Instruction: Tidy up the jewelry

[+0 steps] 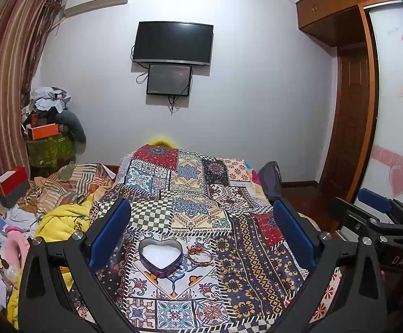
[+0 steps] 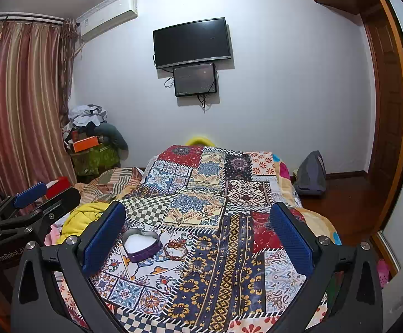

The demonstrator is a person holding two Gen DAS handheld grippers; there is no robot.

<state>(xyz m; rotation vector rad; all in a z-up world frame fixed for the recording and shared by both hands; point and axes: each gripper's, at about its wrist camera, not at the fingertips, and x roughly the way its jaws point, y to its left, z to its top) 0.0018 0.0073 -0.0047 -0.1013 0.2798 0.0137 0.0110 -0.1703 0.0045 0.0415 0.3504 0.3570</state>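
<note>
The left claw (image 1: pixel 201 233) is held released, jaws spread wide, nothing gripped. A heart-shaped tin (image 1: pixel 160 256) is seen between and just ahead of its fingers on the patchwork cloth (image 1: pixel 257 263); a red string bracelet (image 1: pixel 200 255) lies just to the tin's right. The right claw (image 2: pixel 198 230) is likewise released. "DAS" is read on its body in the left view; "GenRobot.A" is read on the left claw in the right view.
</note>
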